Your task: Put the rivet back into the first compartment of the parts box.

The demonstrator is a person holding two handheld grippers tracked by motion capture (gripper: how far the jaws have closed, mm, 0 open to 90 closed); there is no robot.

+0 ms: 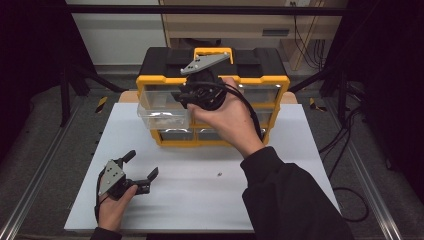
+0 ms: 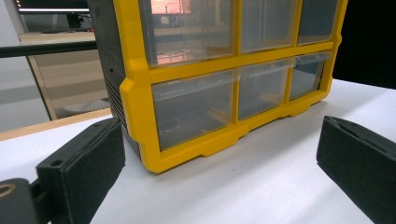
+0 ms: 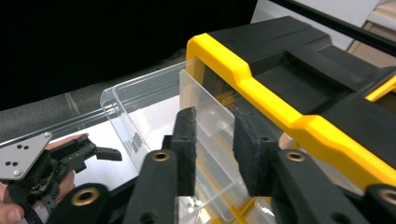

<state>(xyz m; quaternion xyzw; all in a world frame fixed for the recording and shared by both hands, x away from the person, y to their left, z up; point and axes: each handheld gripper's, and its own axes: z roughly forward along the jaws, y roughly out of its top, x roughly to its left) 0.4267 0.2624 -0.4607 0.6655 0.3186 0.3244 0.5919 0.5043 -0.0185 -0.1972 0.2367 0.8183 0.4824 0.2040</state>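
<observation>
Left gripper (image 1: 142,172): rests near on the tabletop (image 1: 210,200), jaws spread wide, nothing held. Right gripper (image 3: 212,140): farther off, angled down at the organizer (image 1: 260,75), jaws slack astride the front wall of the pulled-out clear drawer (image 1: 162,117), upper left. Risk: drawer overhangs unheld; a knock could tip it out.

Clear plastic drawer (image 1: 162,116) juts halfway out of the yellow-framed organizer's (image 1: 280,82) left column.
</observation>
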